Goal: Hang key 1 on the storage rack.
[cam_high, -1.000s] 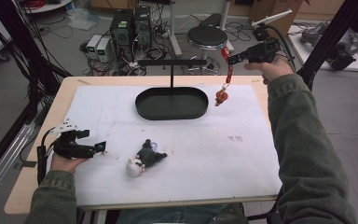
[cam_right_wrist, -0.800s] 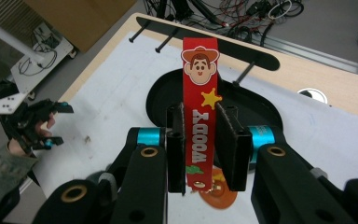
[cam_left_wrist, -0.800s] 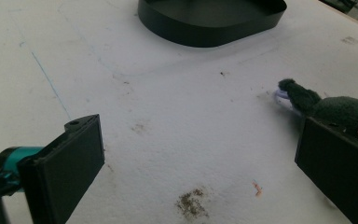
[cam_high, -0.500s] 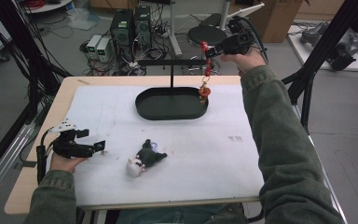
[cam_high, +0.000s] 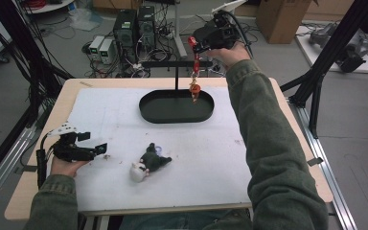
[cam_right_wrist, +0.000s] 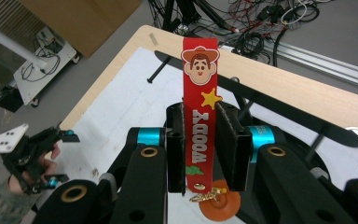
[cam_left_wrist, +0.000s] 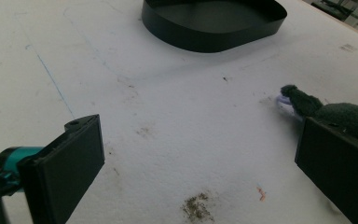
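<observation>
A red Woody strap (cam_right_wrist: 199,88) with an orange charm (cam_high: 194,89) at its lower end hangs from my right gripper (cam_right_wrist: 200,144), which is shut on it. In the high view the right gripper (cam_high: 195,45) is raised just beyond the black crossbar (cam_high: 172,63) of the stand, and the strap (cam_high: 196,64) dangles over the black oval tray (cam_high: 177,118). A dark plush toy (cam_high: 149,160) with a pale head lies on the white mat. My left gripper (cam_high: 103,148) rests open on the mat to the left of the toy (cam_left_wrist: 340,114), with nothing between its jaws.
The stand's post rises from the back of the tray (cam_left_wrist: 214,32). The white mat (cam_high: 211,163) covers most of the wooden table. Computers and cables sit on the floor beyond the far edge, and black frame posts stand at both sides.
My right gripper has carried the strap left and toward the back, from the tray's right side to the crossbar. The left gripper and the plush toy have stayed put.
</observation>
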The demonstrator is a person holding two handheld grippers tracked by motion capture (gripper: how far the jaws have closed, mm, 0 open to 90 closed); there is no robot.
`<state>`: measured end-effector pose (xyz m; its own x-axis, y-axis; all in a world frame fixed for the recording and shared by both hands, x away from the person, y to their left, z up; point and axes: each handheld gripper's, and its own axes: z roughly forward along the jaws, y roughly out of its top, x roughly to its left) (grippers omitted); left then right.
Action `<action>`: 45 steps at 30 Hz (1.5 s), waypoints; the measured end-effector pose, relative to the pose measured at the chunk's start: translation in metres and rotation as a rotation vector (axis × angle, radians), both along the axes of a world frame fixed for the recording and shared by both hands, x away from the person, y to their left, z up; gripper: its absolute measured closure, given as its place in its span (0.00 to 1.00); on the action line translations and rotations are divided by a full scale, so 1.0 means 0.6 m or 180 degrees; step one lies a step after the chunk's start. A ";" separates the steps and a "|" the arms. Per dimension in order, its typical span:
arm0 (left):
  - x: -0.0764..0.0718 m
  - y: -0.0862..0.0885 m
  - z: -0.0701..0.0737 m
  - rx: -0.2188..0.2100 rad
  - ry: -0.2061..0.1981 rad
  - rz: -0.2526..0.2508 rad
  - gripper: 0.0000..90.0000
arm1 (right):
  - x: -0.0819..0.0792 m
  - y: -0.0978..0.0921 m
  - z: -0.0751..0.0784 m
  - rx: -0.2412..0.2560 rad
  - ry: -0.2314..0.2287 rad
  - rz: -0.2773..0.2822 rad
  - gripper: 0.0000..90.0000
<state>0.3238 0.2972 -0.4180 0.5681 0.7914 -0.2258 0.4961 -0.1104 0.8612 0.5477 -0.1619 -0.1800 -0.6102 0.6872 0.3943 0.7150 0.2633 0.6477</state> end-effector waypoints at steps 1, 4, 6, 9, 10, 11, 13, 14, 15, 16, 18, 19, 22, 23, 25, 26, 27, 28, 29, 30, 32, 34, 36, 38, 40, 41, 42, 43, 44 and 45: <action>0.000 0.000 0.000 0.0002 -0.0003 -0.0006 0.02 | 0.003 0.004 -0.002 0.0002 0.0013 -0.0015 0.83; 0.000 0.001 0.000 -0.0006 -0.0004 -0.0004 0.02 | 0.013 0.015 -0.008 -0.0020 0.0000 -0.0062 0.83; 0.000 0.001 0.000 -0.0011 -0.0005 0.0000 0.02 | 0.018 0.020 -0.011 -0.0013 0.0005 -0.0089 0.83; 0.000 0.001 0.000 -0.0011 -0.0003 -0.0004 0.02 | 0.025 0.025 -0.017 -0.0002 -0.0007 -0.0157 0.83; 0.000 0.001 0.000 -0.0006 -0.0002 -0.0007 0.02 | 0.027 0.027 -0.019 -0.0024 -0.0035 -0.0192 0.83; 0.000 0.001 0.000 -0.0001 0.0000 -0.0006 0.02 | 0.028 0.029 -0.020 -0.0076 -0.0068 -0.0244 0.83; -0.001 0.001 0.000 0.0018 0.0006 -0.0005 0.02 | 0.032 0.032 -0.024 -0.0128 -0.0086 -0.0320 0.83; -0.002 0.001 0.000 0.0020 0.0004 0.0012 0.02 | 0.038 0.033 -0.027 -0.0116 -0.0113 -0.0372 0.83; -0.004 0.001 0.001 0.0018 0.0002 0.0018 0.02 | 0.041 0.033 -0.030 -0.0106 -0.0111 -0.0415 0.83; -0.004 0.002 0.002 0.0018 -0.0009 0.0023 0.02 | 0.041 0.033 -0.030 -0.0106 -0.0111 -0.0415 0.83; -0.006 0.005 0.002 0.0016 -0.0009 0.0042 0.02 | 0.048 0.033 -0.035 -0.0153 -0.0165 -0.0507 0.83; -0.007 0.006 0.002 0.0000 -0.0001 0.0062 0.02 | 0.048 0.033 -0.035 -0.0153 -0.0165 -0.0507 0.83; -0.008 0.010 0.001 0.0011 0.0008 0.0066 0.02 | 0.054 0.032 -0.040 -0.0074 -0.0218 -0.0561 0.83; -0.008 0.010 0.000 -0.0008 0.0013 0.0081 0.02 | 0.056 0.032 -0.041 -0.0052 -0.0221 -0.0558 0.83; -0.008 0.010 0.000 -0.0007 0.0013 0.0080 0.02 | 0.059 0.033 -0.044 -0.0008 -0.0215 -0.0588 0.83; -0.008 0.010 0.000 -0.0001 0.0010 0.0077 0.02 | 0.060 0.033 -0.045 0.0000 -0.0215 -0.0619 0.83; -0.008 0.010 0.000 -0.0001 0.0009 0.0076 0.02 | 0.062 0.034 -0.047 0.0011 -0.0234 -0.0631 0.83; -0.008 0.010 0.000 -0.0001 0.0008 0.0072 0.02 | 0.063 0.035 -0.049 0.0034 -0.0239 -0.0645 0.83; -0.008 0.010 0.000 -0.0008 0.0011 0.0076 0.02 | 0.064 0.036 -0.050 0.0049 -0.0243 -0.0672 0.83; -0.008 0.010 0.000 -0.0015 0.0011 0.0070 0.02 | 0.065 0.037 -0.052 0.0061 -0.0266 -0.0683 0.83; -0.008 0.010 0.000 -0.0022 0.0013 0.0059 0.02 | 0.065 0.042 -0.054 0.0067 -0.0307 -0.0716 0.83; -0.008 0.010 0.000 -0.0004 0.0010 0.0046 0.03 | 0.062 0.050 -0.055 0.0028 -0.0406 -0.0721 0.83; -0.007 0.010 0.000 0.0004 0.0011 0.0046 0.03 | 0.059 0.057 -0.056 0.0018 -0.0502 -0.0724 0.83; -0.009 0.010 0.001 0.0013 -0.0001 0.0061 0.03 | 0.057 0.062 -0.057 0.0015 -0.0586 -0.0738 0.83; -0.009 0.011 0.002 0.0015 -0.0024 0.0079 0.03 | 0.057 0.063 -0.060 0.0036 -0.0645 -0.0802 0.83; -0.010 0.012 0.002 0.0014 -0.0025 0.0095 0.03 | 0.058 0.061 -0.063 0.0080 -0.0655 -0.0832 0.83; -0.010 0.013 0.002 0.0001 -0.0024 0.0088 0.03 | 0.060 0.060 -0.067 0.0132 -0.0601 -0.0812 0.82; -0.010 0.013 0.002 -0.0002 -0.0025 0.0092 0.03 | 0.063 0.059 -0.072 0.0138 -0.0553 -0.0787 0.81; -0.010 0.014 0.002 -0.0001 -0.0021 0.0089 0.03 | 0.065 0.059 -0.077 0.0117 -0.0521 -0.0758 0.65; -0.010 0.014 0.002 0.0001 -0.0019 0.0086 0.03 | 0.066 0.058 -0.081 0.0085 -0.0516 -0.0752 0.50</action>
<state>0.3179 0.3054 -0.4169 0.5477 0.8066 -0.2224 0.4939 -0.0972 0.8641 0.5873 -0.1269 -0.2285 -0.4910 0.8085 0.3245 0.6411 0.0830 0.7630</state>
